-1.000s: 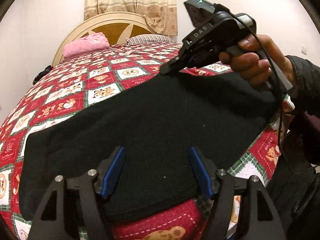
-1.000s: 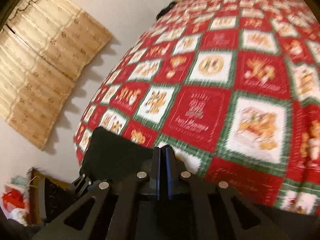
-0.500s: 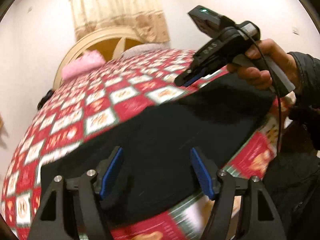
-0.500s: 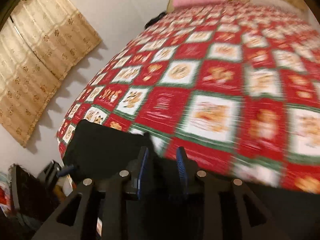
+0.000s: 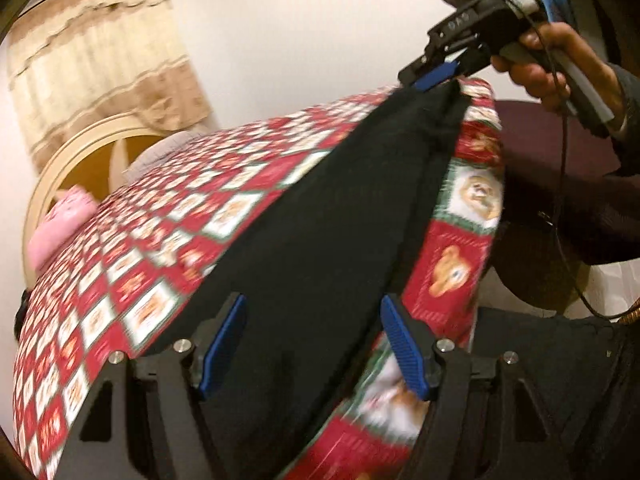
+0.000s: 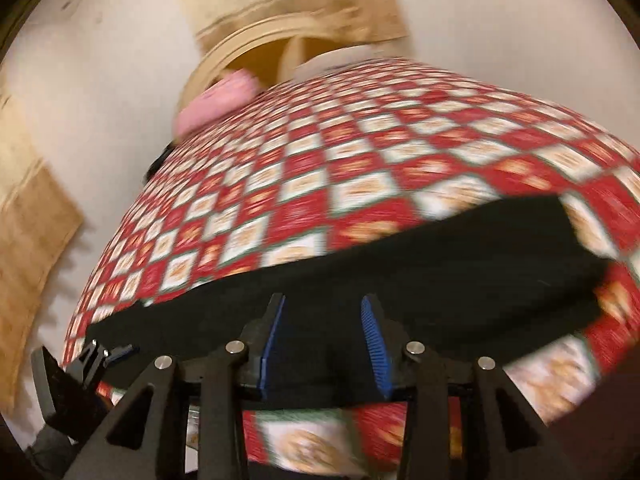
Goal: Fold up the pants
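Left wrist view: black, matte pants (image 5: 320, 240) lie flat, a long folded slab across frame centre on the red-and-white checked quilt (image 5: 140, 264). Left gripper (image 5: 312, 344) jaws apart over the cloth. Right gripper (image 6: 324, 344) jaws apart as well, blue ribbed pads (image 6: 374, 344) above the pants' near edge.

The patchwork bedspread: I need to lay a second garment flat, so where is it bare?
Bare: the red-and-white patchwork bedspread between the black pants and the pink pillow. Crowded: the near edge, where pants, left gripper and right gripper sit.
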The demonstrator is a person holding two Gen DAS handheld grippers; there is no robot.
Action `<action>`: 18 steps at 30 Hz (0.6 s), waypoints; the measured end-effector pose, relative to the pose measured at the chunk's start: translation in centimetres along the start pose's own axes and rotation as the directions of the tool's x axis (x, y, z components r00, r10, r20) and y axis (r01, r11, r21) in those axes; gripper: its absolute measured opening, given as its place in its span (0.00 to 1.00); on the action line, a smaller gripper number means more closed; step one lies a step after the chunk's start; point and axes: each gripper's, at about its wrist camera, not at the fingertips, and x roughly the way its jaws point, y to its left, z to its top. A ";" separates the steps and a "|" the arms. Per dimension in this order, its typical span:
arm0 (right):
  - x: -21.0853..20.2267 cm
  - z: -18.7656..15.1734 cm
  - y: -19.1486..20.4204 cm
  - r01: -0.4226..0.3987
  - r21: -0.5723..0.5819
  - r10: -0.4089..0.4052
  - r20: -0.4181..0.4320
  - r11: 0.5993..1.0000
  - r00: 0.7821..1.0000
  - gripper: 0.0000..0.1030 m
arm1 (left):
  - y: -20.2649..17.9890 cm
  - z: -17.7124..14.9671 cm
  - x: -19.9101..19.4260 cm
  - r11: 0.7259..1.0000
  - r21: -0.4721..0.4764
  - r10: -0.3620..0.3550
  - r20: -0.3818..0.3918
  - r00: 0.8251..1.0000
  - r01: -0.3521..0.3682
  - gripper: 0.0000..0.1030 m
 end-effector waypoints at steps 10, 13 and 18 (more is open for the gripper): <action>-2.1 -1.5 -7.3 0.080 0.150 -0.088 0.048 0.985 0.995 0.39 | -1.7 1.2 3.7 0.998 0.047 -0.029 -0.094 0.995 0.034 0.57; -1.8 -1.6 -8.4 0.086 0.180 -0.096 0.051 0.980 0.994 0.39 | -1.7 1.1 4.1 0.999 0.038 -0.031 -0.103 0.994 0.035 0.57; -1.8 -1.7 -10.0 0.088 0.223 -0.107 0.072 0.971 0.992 0.39 | -2.4 1.4 4.2 0.996 0.043 -0.072 -0.119 0.990 0.078 0.34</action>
